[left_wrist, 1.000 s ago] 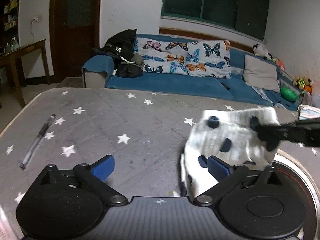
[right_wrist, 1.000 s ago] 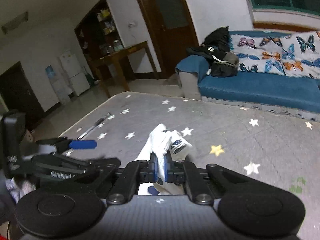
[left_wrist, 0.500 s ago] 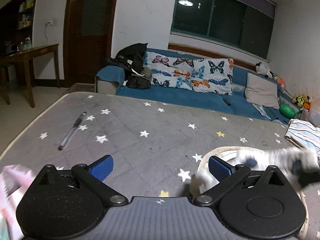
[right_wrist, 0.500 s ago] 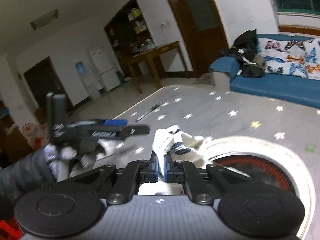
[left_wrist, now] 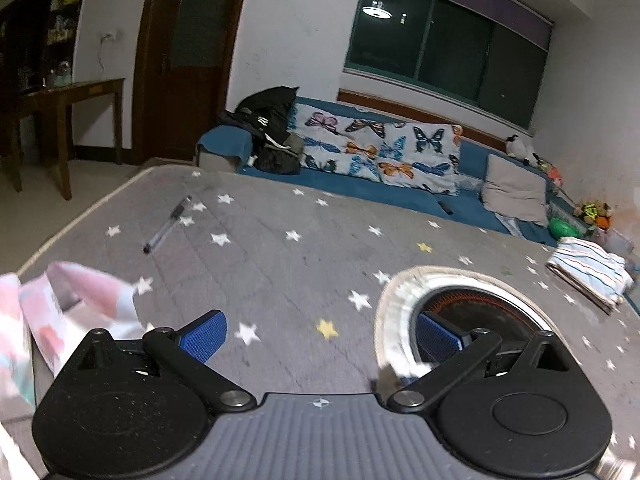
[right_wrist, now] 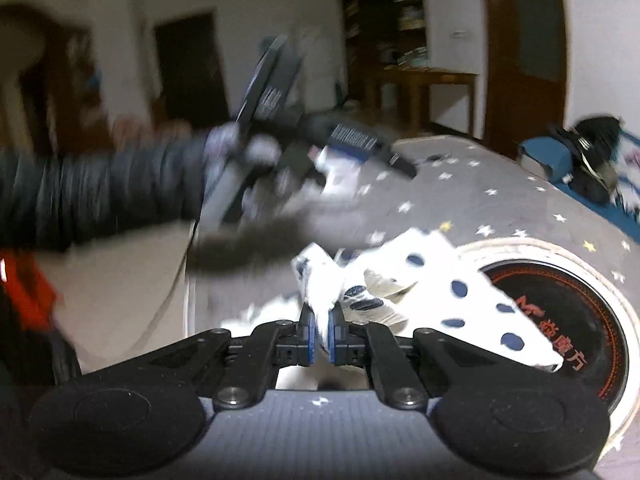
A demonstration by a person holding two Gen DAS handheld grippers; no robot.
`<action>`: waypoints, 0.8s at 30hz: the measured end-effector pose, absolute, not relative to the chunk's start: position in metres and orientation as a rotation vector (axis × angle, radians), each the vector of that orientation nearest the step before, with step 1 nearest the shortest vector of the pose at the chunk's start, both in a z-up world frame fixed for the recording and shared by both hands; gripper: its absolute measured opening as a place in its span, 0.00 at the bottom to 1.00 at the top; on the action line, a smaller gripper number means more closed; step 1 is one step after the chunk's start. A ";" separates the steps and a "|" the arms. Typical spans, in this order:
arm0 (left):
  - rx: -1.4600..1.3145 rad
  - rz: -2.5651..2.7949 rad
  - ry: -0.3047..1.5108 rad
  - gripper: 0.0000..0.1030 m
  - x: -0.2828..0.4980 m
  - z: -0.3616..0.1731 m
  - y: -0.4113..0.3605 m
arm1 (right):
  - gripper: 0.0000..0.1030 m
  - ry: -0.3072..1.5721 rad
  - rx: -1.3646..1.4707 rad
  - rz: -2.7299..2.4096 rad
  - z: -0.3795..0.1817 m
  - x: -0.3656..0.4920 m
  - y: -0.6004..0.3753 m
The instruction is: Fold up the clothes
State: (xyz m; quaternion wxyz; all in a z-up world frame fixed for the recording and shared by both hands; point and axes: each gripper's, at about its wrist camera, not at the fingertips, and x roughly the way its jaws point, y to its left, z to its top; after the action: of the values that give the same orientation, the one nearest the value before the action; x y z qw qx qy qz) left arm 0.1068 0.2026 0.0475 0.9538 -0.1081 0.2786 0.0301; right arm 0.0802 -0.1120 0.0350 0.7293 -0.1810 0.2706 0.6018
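While the right tongs (right_wrist: 320, 330) are pinching shut on a white garment with dark blue dots (right_wrist: 424, 280), the cloth is bunching up from between the blue pads and trailing off to the right over a round dark disc with a pale rim (right_wrist: 560, 300) with red lettering on it. Part of the garment is lying across the disc's rim; whether the rest is touching the cover underneath, I cannot tell.

Left tongs (left_wrist: 320, 334) are standing wide open with nothing between the blue pads (left_wrist: 204, 336), hanging over the grey star-print cover (left_wrist: 280, 264) of what is looking like a bed or mattress. In the right wrist view the left tongs are showing only as a dark blurred shape at upper left, carried by a hand on a dark sleeve (right_wrist: 100, 192); their opening is unreadable there.

Other stuff on the cover: a pink and white patterned cloth (left_wrist: 60, 312) is sitting at the left edge of the left wrist view, just beside the left tongs' body. A folded striped cloth (left_wrist: 588, 272) is lying near the far right edge, well apart from the disc. A pen (left_wrist: 168, 226) is lying toward the far left corner.

Background: a blue sofa (left_wrist: 400, 196) with butterfly cushions (left_wrist: 380, 152) and a heap of dark clothes (left_wrist: 268, 132) is standing behind the cover, under a dark window (left_wrist: 448, 48). A wooden side table (left_wrist: 68, 120) is standing at left by the door.
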 end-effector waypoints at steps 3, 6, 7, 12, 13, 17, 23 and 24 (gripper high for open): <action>-0.226 0.031 0.569 1.00 0.092 0.045 0.196 | 0.15 0.587 -0.475 1.338 0.027 0.065 -0.113; -0.239 0.001 0.553 1.00 0.078 0.044 0.188 | 0.20 0.597 -0.500 1.347 0.024 0.058 -0.116; -0.248 -0.005 0.548 1.00 0.074 0.044 0.187 | 0.23 0.608 -0.484 1.349 0.025 0.057 -0.118; -0.318 -0.031 0.529 1.00 0.049 0.040 0.183 | 0.34 0.648 -0.368 1.336 0.033 0.059 -0.131; -0.330 -0.035 0.526 1.00 0.045 0.039 0.183 | 0.37 0.648 -0.346 1.321 0.035 0.060 -0.133; -0.347 -0.038 0.515 1.00 0.023 0.034 0.175 | 0.46 0.651 -0.269 1.211 0.037 0.075 -0.133; -0.273 -0.033 0.540 1.00 -0.001 0.025 0.156 | 0.51 0.771 -0.122 1.117 0.020 0.111 -0.127; -0.261 -0.028 0.543 1.00 -0.004 0.024 0.154 | 0.53 0.800 -0.088 1.117 0.015 0.117 -0.126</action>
State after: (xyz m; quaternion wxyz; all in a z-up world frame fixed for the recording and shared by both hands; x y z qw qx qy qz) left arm -0.0039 0.1540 0.0241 0.9549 -0.1283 0.2674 -0.0139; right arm 0.1172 -0.1257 0.0148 0.7722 -0.0405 0.3690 0.5156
